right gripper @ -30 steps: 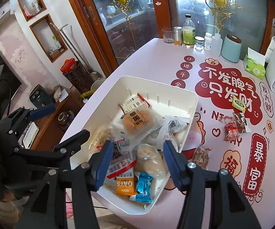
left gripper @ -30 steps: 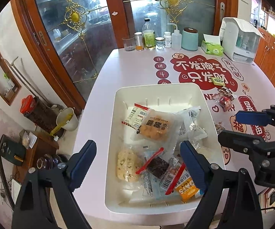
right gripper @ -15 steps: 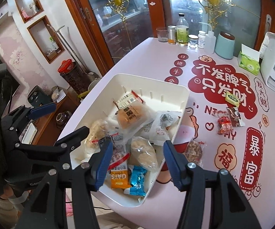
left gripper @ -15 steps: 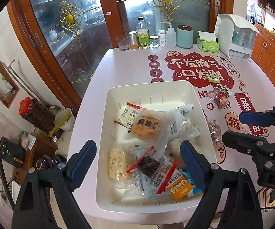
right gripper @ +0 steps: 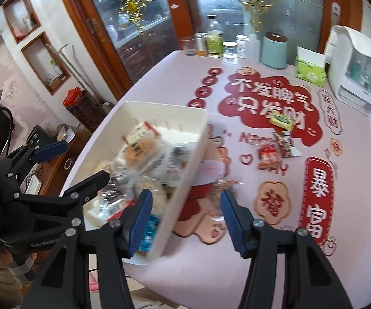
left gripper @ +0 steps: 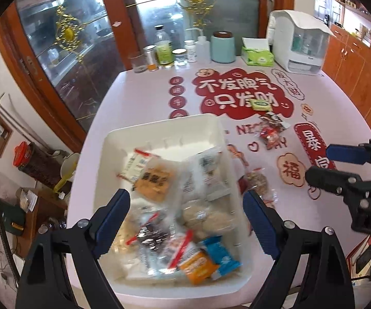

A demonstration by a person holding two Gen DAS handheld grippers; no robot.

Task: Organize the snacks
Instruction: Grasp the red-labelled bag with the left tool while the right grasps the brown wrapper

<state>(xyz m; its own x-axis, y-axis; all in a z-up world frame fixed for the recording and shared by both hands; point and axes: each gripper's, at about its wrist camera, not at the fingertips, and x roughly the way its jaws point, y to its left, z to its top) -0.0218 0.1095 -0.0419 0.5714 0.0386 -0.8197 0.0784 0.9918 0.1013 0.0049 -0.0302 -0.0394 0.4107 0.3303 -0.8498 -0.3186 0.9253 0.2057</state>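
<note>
Snacks fill the white bin (left gripper: 159, 131) on the pink table (left gripper: 139, 87). Your left claw (left gripper: 186, 225) hangs over the bin with its jaws wide apart, and it holds nothing and touches nothing. Under it lie an orange pack (left gripper: 198, 269) and a blue pack (left gripper: 221, 255). Your right claw (right gripper: 184, 217) is open about halfway and holds nothing too. Its left finger (right gripper: 140, 221) is over the bin's near corner, and its right finger is over the bare table. A clear bag of nuts (right gripper: 220, 188) lies on the table just beside the bin. A red candy bag (right gripper: 267, 155) and a small green pack (right gripper: 282, 121) lie farther out on the table, well apart from the bin
</note>
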